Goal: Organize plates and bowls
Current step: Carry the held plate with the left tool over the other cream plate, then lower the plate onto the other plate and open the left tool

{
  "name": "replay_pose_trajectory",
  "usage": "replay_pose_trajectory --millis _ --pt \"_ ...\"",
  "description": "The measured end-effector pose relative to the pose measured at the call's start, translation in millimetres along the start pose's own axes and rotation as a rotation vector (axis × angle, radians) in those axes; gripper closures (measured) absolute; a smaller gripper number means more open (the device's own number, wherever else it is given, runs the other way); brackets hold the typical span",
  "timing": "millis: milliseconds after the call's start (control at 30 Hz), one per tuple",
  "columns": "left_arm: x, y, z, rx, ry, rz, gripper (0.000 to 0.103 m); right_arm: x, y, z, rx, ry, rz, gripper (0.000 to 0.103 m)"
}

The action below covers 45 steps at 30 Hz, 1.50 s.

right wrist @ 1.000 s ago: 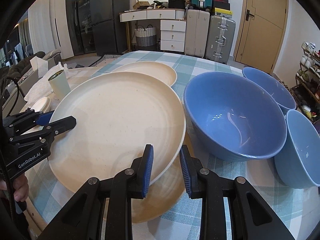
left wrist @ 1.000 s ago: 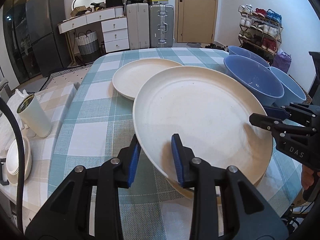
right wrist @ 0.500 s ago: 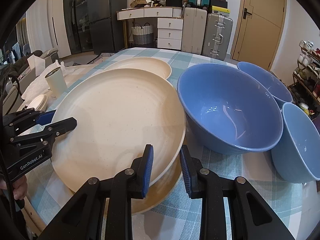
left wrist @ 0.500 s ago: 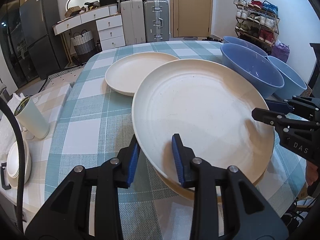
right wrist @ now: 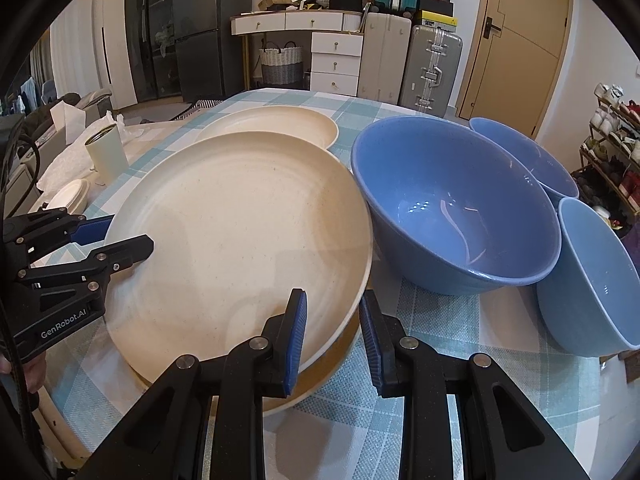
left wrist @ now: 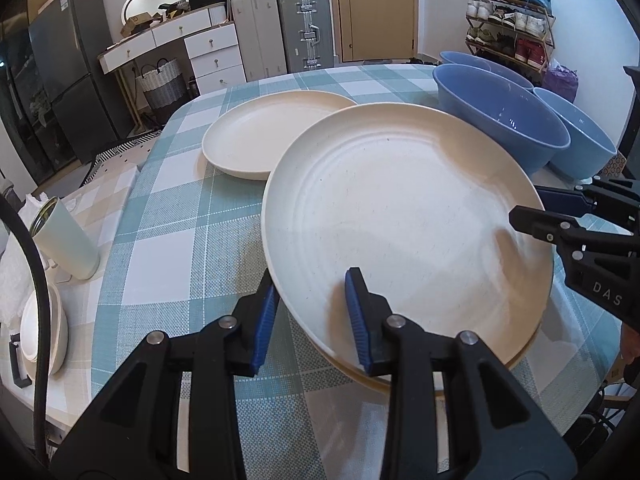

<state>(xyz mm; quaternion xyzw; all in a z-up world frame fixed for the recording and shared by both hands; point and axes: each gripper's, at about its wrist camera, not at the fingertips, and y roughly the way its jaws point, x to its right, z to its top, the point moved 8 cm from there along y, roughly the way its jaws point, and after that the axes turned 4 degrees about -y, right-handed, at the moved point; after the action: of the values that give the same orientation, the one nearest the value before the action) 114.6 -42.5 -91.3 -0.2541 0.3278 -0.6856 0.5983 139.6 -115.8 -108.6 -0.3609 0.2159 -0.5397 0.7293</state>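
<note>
While the upper cream plate is pinched at opposite rims by the left gripper and right gripper, directly above the lower plate, it is best lowered level and released once nested.

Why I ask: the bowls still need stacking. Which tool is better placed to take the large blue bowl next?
Right, probably. The right tool grips the rim of the upper plate beside the large blue bowl; the left tool grips the opposite rim, with the plate between it and the bowl.
</note>
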Motion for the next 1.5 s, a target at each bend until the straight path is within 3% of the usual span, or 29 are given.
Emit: replay_pose_trajectory --millis 600,900,1100,1300,1433,1500 --pt "5 5 -7 -0.036 0.032 0.003 0.072 1 5 -7 -0.026 0.013 0.002 0.074" --pt "9 7 -10 -0.042 0.075 0.023 0.065 2 6 -10 -0.039 0.017 -0.003 0.074" --pt "5 10 -10 -0.065 0.045 -0.004 0.063 2 8 -11 -0.041 0.026 0.014 0.073" --pt "9 9 -10 -0.058 0.046 -0.030 0.053 3 7 -13 -0.034 0.025 0.014 0.071" --pt "4 4 -6 -0.042 0.026 -0.026 0.040 4 -3 -9 0.009 0.024 0.009 0.067" --pt "-2 -1 -3 -0.030 -0.004 -0.033 0.036 5 -8 -5 0.025 0.025 0.016 0.057"
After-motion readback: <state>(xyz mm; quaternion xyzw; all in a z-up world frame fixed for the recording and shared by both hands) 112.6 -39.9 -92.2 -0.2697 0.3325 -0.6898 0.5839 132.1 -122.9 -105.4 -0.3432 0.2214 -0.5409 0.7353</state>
